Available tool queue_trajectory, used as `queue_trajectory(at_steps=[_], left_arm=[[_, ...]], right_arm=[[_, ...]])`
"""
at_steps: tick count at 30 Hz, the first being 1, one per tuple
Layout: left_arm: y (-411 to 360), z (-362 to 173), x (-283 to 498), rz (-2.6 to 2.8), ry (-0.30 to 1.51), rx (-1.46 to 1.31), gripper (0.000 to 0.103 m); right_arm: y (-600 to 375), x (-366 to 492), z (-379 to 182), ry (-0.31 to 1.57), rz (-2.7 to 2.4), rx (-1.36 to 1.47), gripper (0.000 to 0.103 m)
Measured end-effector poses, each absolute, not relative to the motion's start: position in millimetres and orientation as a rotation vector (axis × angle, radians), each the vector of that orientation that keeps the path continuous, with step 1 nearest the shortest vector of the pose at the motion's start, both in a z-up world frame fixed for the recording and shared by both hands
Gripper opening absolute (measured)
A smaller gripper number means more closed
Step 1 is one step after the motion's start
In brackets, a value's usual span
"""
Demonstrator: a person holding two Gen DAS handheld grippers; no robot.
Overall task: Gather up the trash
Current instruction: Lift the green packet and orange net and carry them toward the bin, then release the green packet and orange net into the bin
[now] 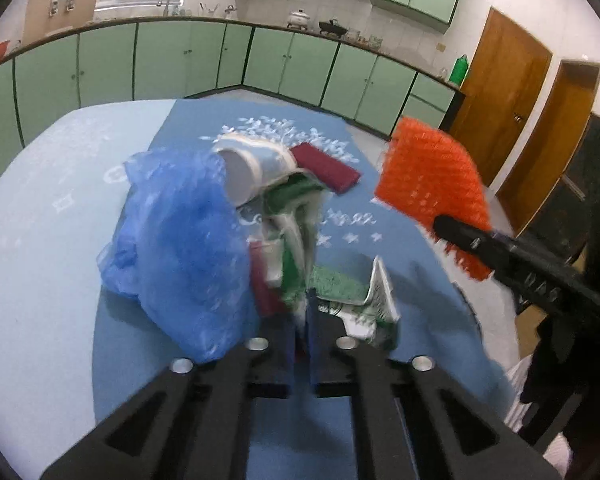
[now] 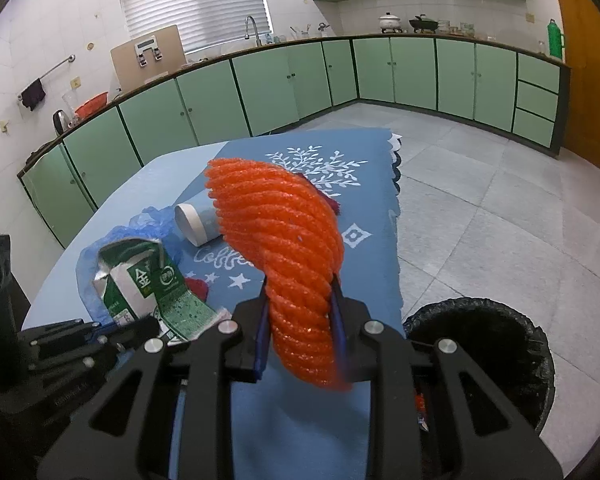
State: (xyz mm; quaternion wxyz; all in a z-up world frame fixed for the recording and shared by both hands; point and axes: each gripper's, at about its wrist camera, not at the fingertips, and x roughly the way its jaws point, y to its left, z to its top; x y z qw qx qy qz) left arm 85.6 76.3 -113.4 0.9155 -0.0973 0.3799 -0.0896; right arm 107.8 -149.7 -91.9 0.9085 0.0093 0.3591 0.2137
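My right gripper [image 2: 300,320] is shut on an orange foam net sleeve [image 2: 284,248] and holds it up above the table; it also shows in the left wrist view [image 1: 432,176]. My left gripper [image 1: 300,312] is shut on a crumpled green and white milk carton [image 1: 296,248], which also shows in the right wrist view [image 2: 140,280]. A blue plastic bag [image 1: 180,248], a paper cup [image 1: 252,168] on its side and a dark red wrapper [image 1: 326,168] lie on the blue cloth.
A round black-lined trash bin [image 2: 488,352] stands on the tiled floor to the right of the table [image 2: 140,184]. The blue cloth [image 2: 372,200] hangs over the table's right edge. Green kitchen cabinets [image 2: 260,88] line the far walls.
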Motion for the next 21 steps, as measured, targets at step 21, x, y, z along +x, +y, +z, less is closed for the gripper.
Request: queue_trajectory(at_steps=[21], left_arm=[[35,-66,84,-0.217,0.645,-0.089,0.004]], right_arm=[[-179,84,-64,0.666,0.380,0.048,0.024]])
